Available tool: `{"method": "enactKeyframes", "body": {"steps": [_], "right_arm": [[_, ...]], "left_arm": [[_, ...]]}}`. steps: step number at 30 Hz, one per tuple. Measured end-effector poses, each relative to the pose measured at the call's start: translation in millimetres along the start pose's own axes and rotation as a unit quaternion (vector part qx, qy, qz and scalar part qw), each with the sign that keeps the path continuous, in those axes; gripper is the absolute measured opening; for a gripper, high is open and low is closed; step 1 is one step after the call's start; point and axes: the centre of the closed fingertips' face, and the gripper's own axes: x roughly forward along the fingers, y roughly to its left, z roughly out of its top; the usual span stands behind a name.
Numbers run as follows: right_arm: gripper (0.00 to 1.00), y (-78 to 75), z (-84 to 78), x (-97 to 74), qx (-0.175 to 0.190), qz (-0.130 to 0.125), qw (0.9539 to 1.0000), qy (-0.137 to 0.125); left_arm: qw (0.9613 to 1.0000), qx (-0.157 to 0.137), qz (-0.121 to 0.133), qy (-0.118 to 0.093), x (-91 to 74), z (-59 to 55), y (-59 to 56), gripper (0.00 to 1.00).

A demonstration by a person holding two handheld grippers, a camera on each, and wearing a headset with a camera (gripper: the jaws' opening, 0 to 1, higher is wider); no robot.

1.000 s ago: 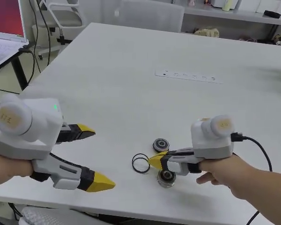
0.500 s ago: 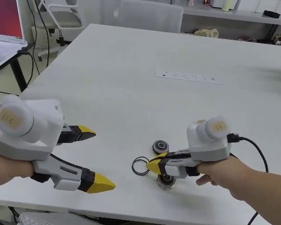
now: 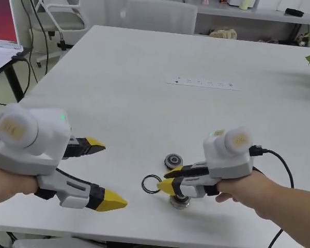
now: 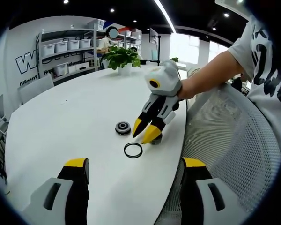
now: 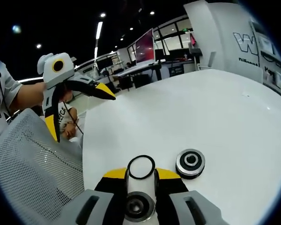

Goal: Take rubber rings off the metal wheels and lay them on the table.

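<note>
A loose black rubber ring [image 3: 151, 184] lies flat on the white table [image 3: 144, 93]. Just right of it stands a bare metal wheel [image 3: 180, 202], and my right gripper [image 3: 169, 184] is shut on it; the right gripper view has this wheel [image 5: 139, 205] pinched between the yellow-tipped jaws, with the ring [image 5: 141, 167] just beyond the tips. A second wheel [image 3: 172, 160] with a black ring around its rim lies a little farther back [image 5: 190, 163]. My left gripper [image 3: 104, 173] is open and empty, to the left of the ring [image 4: 133, 150].
A white power strip [image 3: 201, 83] lies across the middle of the table. The table's near edge runs just below both grippers. A mesh chair back [image 4: 234, 140] stands close by. A plant [image 4: 122, 57] and shelves are at the far end.
My right gripper has slid slightly left and lower over the near wheel. The ring, the far wheel and the left gripper have stayed where they were.
</note>
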Motion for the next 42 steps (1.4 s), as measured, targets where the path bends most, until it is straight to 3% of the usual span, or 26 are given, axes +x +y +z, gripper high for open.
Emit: {"method": "enactKeyframes", "body": {"steps": [20,42], "right_arm": [[0.25,-28.8,11.1,-27.0,-0.001,-0.034,0.9987,-0.038],[0.33,-57.0,6.5,-40.0,-0.014,-0.062,0.9971,-0.042]], "left_arm": [[0.9999,-0.005,-0.011,-0.008,23.2,20.4,16.3,0.75],[0.9997,-0.005,-0.024,-0.007,59.7,36.9,30.7,0.66]]}}
